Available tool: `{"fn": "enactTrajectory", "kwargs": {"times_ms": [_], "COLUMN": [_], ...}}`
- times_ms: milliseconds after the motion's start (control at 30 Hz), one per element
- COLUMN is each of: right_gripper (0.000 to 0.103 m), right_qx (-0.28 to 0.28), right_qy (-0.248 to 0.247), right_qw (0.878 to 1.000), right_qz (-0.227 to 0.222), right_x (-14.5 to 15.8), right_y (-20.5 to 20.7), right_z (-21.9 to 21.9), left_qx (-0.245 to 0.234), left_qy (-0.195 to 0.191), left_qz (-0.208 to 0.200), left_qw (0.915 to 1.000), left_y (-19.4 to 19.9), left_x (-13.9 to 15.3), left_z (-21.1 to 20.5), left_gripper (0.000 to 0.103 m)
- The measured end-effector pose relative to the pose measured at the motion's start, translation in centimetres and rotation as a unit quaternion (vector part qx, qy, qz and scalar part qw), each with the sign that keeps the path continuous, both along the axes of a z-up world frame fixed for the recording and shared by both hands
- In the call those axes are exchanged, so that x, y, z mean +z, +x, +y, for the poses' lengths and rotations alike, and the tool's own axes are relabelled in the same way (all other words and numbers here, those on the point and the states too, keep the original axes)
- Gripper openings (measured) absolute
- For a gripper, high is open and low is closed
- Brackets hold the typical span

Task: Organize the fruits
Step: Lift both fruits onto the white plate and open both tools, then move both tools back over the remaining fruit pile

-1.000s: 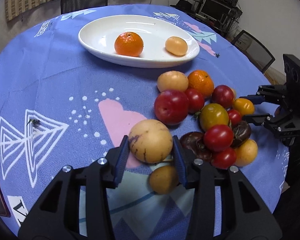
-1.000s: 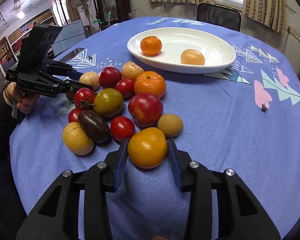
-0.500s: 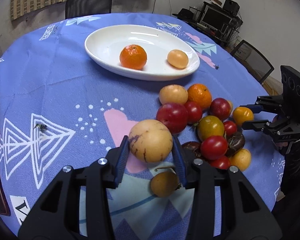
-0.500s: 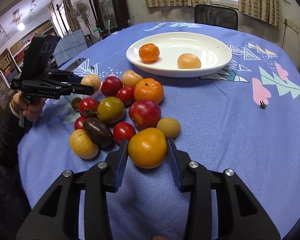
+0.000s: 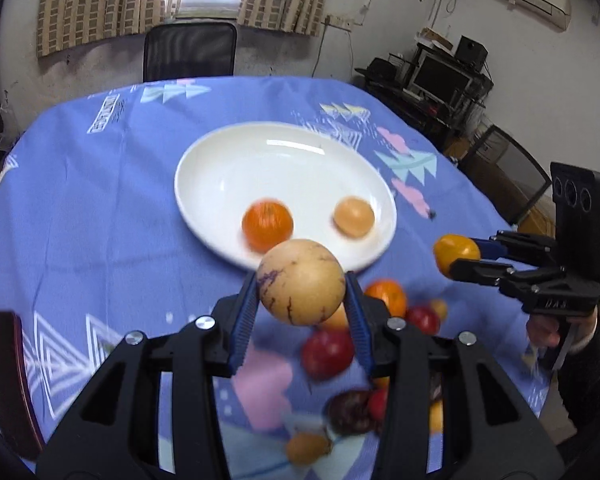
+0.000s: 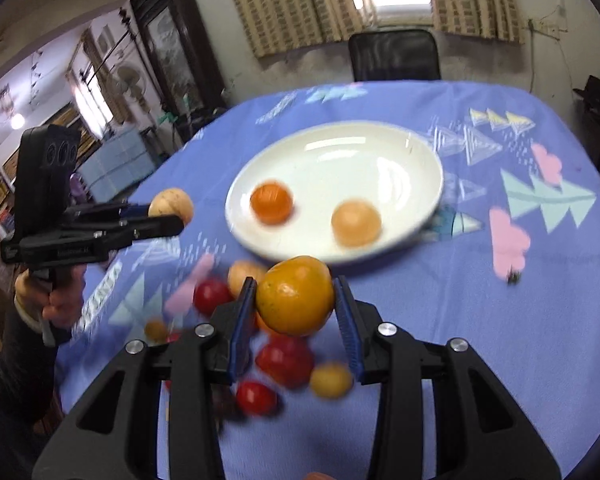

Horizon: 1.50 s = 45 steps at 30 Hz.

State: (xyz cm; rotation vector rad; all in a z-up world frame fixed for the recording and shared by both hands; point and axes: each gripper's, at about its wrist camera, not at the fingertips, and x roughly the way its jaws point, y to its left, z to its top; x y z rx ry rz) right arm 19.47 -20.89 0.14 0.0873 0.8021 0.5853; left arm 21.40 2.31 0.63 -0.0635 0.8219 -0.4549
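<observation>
Both blue-padded fingers of the left gripper (image 5: 302, 306) press against the sides of a round, pale tan fruit with purple streaks (image 5: 301, 282), which is held clear above the blue patterned tablecloth (image 5: 100, 208), in front of the near rim of the oval white ceramic plate (image 5: 220, 168). From the right wrist view that same fruit (image 6: 170, 205) shows at the tip of the left gripper (image 6: 168, 216), over the left side of the table, and a hand (image 6: 54, 296) grips the handle below.

The right gripper (image 6: 296, 312) is closed the same way on a round, glossy orange-yellow fruit (image 6: 295, 295), its 2 blue pads tight to either flank, the fruit lifted off the cloth just short of the plate's (image 6: 420, 160) near edge. In the left wrist view this fruit (image 5: 456, 252) sits at the end of the right gripper (image 5: 460, 256), off the plate's right end, with part of a hand (image 5: 544, 330) under the black housing.

On the plate lie 2 fruits: a bright orange mandarin (image 5: 267, 225) toward the near rim and a pale peach-coloured round fruit (image 5: 353, 217) beside it to the right, apart from each other.

Under and behind the grippers, a loose pile of red, yellow and dark fruits (image 6: 284, 360) stays on the cloth near the table's front edge; motion blur smears them, so single pieces are hard to separate. An orange mandarin (image 5: 384, 296) and a large red fruit (image 5: 327, 354) are among them.

A black mesh office chair (image 5: 190, 52) stands at the far edge of the table, below striped curtains (image 5: 100, 0)
</observation>
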Motion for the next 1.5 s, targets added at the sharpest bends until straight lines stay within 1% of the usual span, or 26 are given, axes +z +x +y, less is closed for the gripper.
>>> {"fn": "enactTrajectory", "kwargs": {"times_ms": [100, 167, 200, 233, 267, 333, 467, 633, 733, 800, 833, 867, 900, 933, 967, 1000, 1033, 1067, 1133, 1233, 1333, 1400, 1467, 1500], "right_gripper": [0.040, 0.040, 0.040, 0.040, 0.040, 0.040, 0.040, 0.040, 0.040, 0.041, 0.043, 0.045, 0.046, 0.050, 0.057, 0.059, 0.060, 0.067, 0.069, 0.069, 0.069, 0.069, 0.070, 0.070], "right_qx": [-0.045, -0.070, -0.079, -0.087, -0.088, -0.072, -0.051, -0.036, -0.033, -0.030, -0.028, -0.027, -0.026, -0.027, -0.028, -0.029, -0.032, -0.035, -0.035, -0.026, 0.006, 0.008, -0.003, 0.001], "right_qy": [0.012, 0.018, 0.016, 0.001, -0.008, -0.001, -0.021, -0.025, -0.015, -0.008, -0.003, -0.002, 0.000, 0.001, 0.001, 0.001, -0.004, -0.016, -0.041, -0.045, -0.014, -0.008, -0.009, -0.009], "right_qw": [0.999, 0.997, 0.996, 0.995, 0.994, 0.996, 0.997, 0.997, 0.998, 0.998, 0.998, 0.998, 0.998, 0.998, 0.997, 0.997, 0.996, 0.996, 0.995, 0.997, 0.999, 1.000, 1.000, 1.000], "right_qz": [-0.019, -0.038, -0.046, -0.055, -0.056, -0.051, -0.059, -0.060, -0.055, -0.051, -0.052, -0.054, -0.058, -0.062, -0.069, -0.072, -0.080, -0.084, -0.082, -0.057, -0.033, -0.024, -0.018, -0.011], "right_x": [-0.1, -0.5, -0.8, -1.1, -1.4, -1.9, -2.1, -2.2, -2.0, -1.6, -1.1, -0.8, -0.2, 0.2, 0.8, 1.2, 1.6, 1.9, 1.8, 0.8, -0.3, -1.0, -1.8, -2.1], "right_y": [2.7, 4.4, 5.1, 5.8, 6.3, 6.9, 6.9, 6.8, 6.9, 6.9, 6.6, 6.4, 6.0, 5.5, 4.9, 4.4, 3.8, 3.1, 1.9, 0.8, -0.7, -1.7, -2.6, -2.8], "right_z": [0.5, 1.1, 1.4, 2.0, 2.4, 3.0, 4.1, 4.7, 4.5, 4.4, 4.3, 4.2, 3.9, 3.7, 3.3, 3.0, 2.5, 2.2, 1.6, 0.5, -0.5, -0.8, -1.1, -1.0], "left_qx": [0.030, 0.054, 0.069, 0.085, 0.093, 0.104, 0.102, 0.104, 0.104, 0.105, 0.104, 0.104, 0.102, 0.102, 0.102, 0.097, 0.093, 0.088, 0.067, 0.036, 0.016, 0.012, 0.007, 0.011], "left_qy": [-0.003, -0.003, 0.004, 0.007, 0.012, 0.021, 0.017, 0.018, 0.022, 0.023, 0.022, 0.021, 0.026, 0.030, 0.029, 0.022, 0.016, 0.012, 0.005, -0.003, -0.001, 0.002, -0.001, 0.010], "left_qz": [-0.015, -0.021, -0.022, -0.018, -0.013, 0.002, 0.028, 0.044, 0.043, 0.034, 0.026, 0.015, 0.004, -0.003, -0.010, -0.019, -0.024, -0.030, -0.048, -0.061, -0.075, -0.087, -0.082, -0.064], "left_qw": [0.9994, 0.9983, 0.9973, 0.9962, 0.9955, 0.9943, 0.9943, 0.9935, 0.9934, 0.9937, 0.9940, 0.9942, 0.9944, 0.9944, 0.9944, 0.9948, 0.9952, 0.9956, 0.9966, 0.9975, 0.9970, 0.9961, 0.9966, 0.9978], "left_y": [2.9, 4.7, 5.8, 6.8, 7.5, 8.8, 10.0, 10.4, 10.3, 10.0, 9.7, 9.3, 8.8, 8.3, 7.8, 7.0, 6.2, 5.4, 3.0, -0.3, -3.2, -4.5, -5.1, -5.2], "left_x": [0.7, 0.5, 0.2, -0.2, -0.6, -1.8, -3.3, -4.2, -4.1, -3.4, -2.8, -2.2, -1.6, -0.9, -0.2, 0.7, 1.4, 1.9, 2.9, 3.2, 2.3, 1.3, 0.0, -0.6], "left_z": [-0.7, -0.9, -0.9, -0.7, -0.7, -0.2, 0.6, 1.0, 0.9, 0.9, 0.9, 0.8, 0.7, 0.5, 0.5, 0.4, 0.3, 0.3, 0.2, 0.4, 0.6, 0.8, 1.2, 1.2], "left_gripper": [0.043, 0.043, 0.043, 0.043, 0.043, 0.043, 0.043, 0.043, 0.043, 0.055, 0.067, 0.071, 0.071, 0.071, 0.072, 0.074, 0.079, 0.084, 0.090, 0.091, 0.091, 0.091, 0.093, 0.093]}}
